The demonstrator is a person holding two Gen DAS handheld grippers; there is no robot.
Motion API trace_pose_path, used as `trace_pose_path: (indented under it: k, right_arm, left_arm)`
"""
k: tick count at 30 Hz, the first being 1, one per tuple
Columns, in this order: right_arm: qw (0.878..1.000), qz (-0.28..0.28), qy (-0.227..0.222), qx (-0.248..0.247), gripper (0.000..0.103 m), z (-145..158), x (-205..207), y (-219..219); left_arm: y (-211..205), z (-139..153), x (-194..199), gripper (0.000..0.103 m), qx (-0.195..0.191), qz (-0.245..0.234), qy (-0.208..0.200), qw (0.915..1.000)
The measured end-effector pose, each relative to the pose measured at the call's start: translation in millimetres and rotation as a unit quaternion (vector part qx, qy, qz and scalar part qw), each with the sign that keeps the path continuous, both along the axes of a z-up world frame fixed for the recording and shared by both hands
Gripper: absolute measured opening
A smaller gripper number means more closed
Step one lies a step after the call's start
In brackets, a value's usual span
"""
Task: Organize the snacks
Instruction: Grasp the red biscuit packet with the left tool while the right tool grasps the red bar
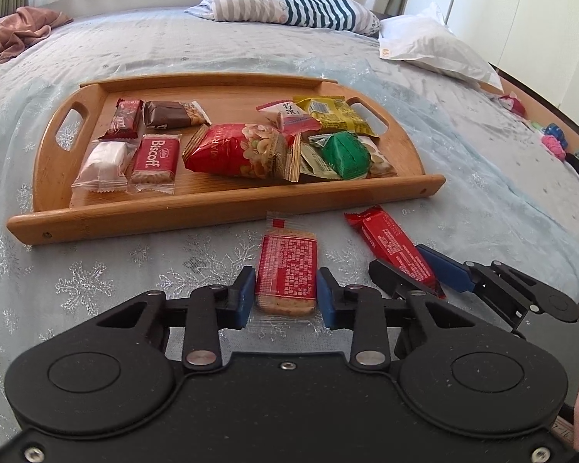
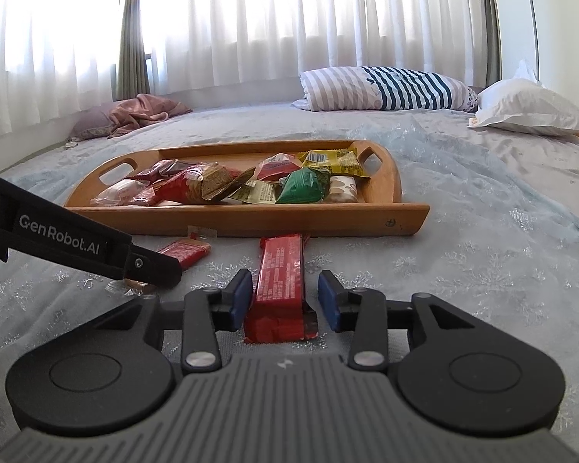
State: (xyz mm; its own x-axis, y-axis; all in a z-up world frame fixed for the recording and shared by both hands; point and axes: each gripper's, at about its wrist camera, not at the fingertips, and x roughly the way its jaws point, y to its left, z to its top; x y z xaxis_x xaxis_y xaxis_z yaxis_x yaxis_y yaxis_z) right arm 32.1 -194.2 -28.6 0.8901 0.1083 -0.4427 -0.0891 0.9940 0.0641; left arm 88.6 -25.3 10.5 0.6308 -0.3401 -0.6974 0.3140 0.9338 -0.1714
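Pressing from both sides, the left gripper (image 1: 285, 295) has its blue pads clamped on a red-wrapped biscuit packet (image 1: 286, 270) lying on the bedspread (image 1: 96, 270). The right gripper (image 2: 283, 299) straddles a long red snack bar (image 2: 280, 277), jaws apart, a gap showing beside the right pad. Ahead of both pairs of jaws sits the wooden tray (image 1: 220, 208) loaded with wrapped snacks.

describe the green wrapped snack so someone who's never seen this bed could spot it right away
On the pale blue bedspread lies a shallow wooden tray with cut-out handles, covered in wrapped snacks. Look to the tray's right end, near its front rim: the green foil-wrapped block sits on a heap of wrappers, just right of the big red nut bag. It is the only solid green, chunky packet there.
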Motion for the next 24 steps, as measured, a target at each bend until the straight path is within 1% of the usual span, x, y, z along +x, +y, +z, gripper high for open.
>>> trace_pose_path:
  k: [7,12,13,15,20,24]
  right_arm:
    - [1.000,-0.003,-0.001,0.003,0.056,0.4,-0.2,0.5]
    - [1.000,-0.007,-0.003,0.005,0.056,1.6,-0.6,0.7]
    - [1.000,-0.008,-0.003,0.003,0.055,2.5,-1.1,1.4]
    - [1.000,-0.010,-0.004,0.004,0.039,4.2,-2.0,1.9]
    - [1.000,-0.014,0.000,0.021,0.035,7.8,-2.8,-3.5]
    - [0.999,-0.027,0.000,0.024,0.033,11.1,-4.9,-6.4]
  left_arm:
    - [-9.0,-5.0,-2.4,0.033,0.017,0.016,-0.012,0.9997]
    - [-13.9,-6.2,-3.3,0.034,0.020,0.030,-0.018,0.9992]
    - [-14.2,-6.0,-3.4,0.033,0.019,0.032,-0.017,0.9992]
    - [-13.7,-4.8,-3.0,0.032,0.016,0.039,-0.015,0.9990]
    - [-13.1,-1.8,-5.1,0.032,0.013,0.040,-0.013,0.9990]
    - [-13.4,1.0,-8.9,0.031,0.012,0.038,-0.014,0.9991]
